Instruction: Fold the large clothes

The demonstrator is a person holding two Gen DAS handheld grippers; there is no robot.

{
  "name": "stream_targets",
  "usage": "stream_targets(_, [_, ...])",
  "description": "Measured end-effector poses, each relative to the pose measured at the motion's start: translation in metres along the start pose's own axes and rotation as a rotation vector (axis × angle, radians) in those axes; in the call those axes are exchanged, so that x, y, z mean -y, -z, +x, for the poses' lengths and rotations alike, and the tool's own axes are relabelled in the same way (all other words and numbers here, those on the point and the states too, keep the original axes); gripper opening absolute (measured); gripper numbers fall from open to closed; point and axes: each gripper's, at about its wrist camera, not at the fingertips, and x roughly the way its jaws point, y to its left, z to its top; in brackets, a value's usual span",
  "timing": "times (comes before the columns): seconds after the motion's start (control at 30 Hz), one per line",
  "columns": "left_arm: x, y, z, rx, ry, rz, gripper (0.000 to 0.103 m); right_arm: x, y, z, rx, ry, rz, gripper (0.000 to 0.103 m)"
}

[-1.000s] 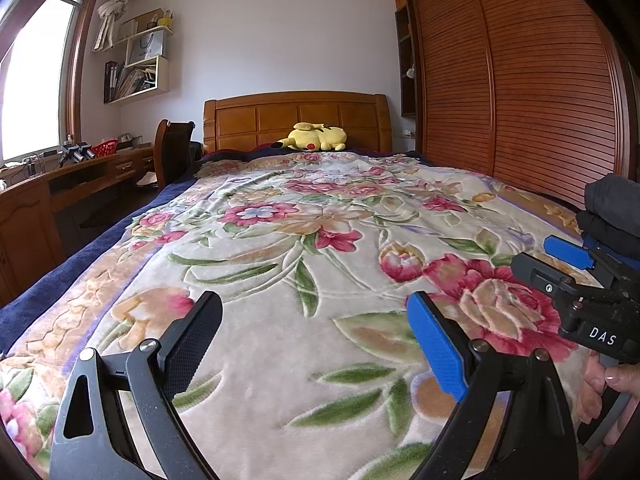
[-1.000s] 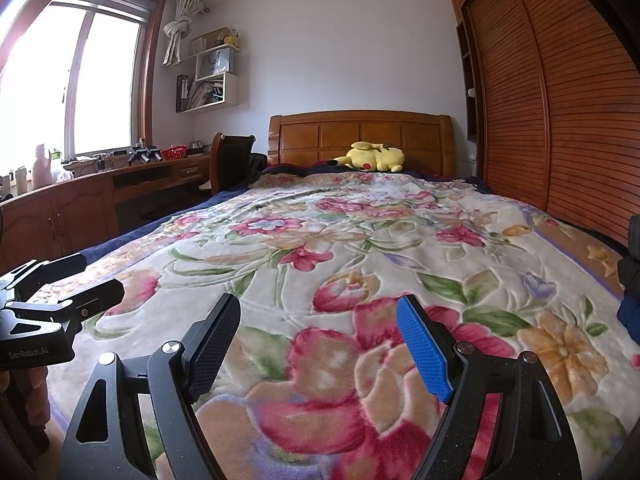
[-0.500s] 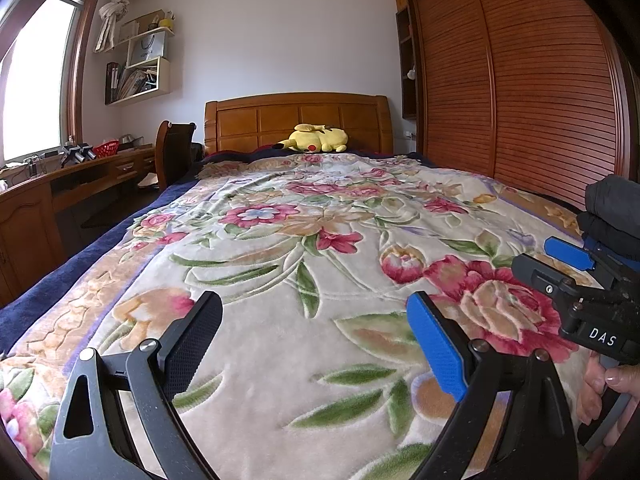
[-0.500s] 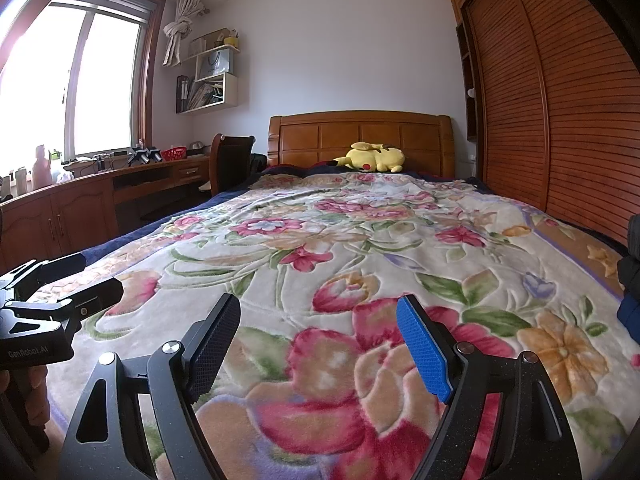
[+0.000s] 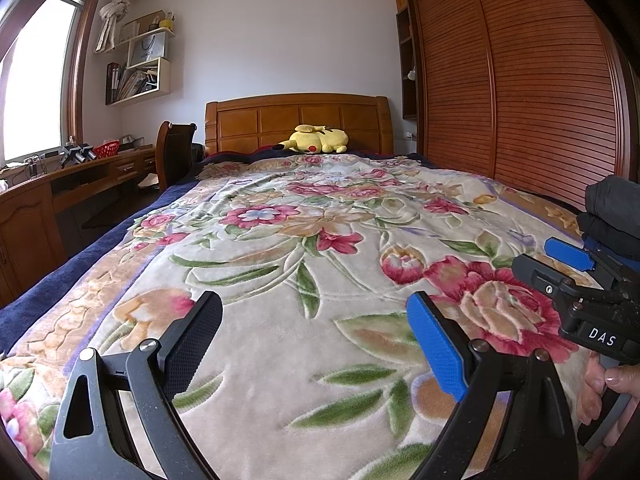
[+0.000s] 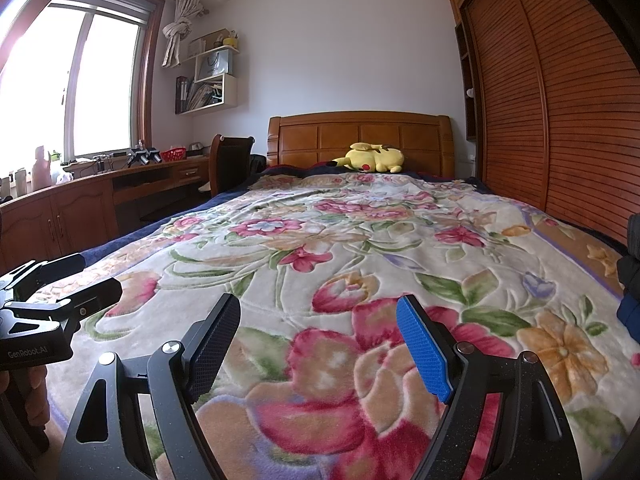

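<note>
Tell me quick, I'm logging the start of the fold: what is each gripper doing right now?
Left gripper: open, holding nothing, above the floral blanket.
Right gripper: open, holding nothing, above the same blanket.

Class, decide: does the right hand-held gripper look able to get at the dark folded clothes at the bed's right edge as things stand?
Probably yes: the right hand-held gripper is open and empty, and only bare floral blanket lies between it and the dark folded clothes.
</note>
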Motion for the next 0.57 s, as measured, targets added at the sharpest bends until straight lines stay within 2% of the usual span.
stream_targets(0.57, [0.0003, 0.0010, -0.0003, 0.001, 0.000, 0.001, 0.094, 0.0006, -0.0007, -0.0001, 0.003, 0.001, 0.003, 0.082])
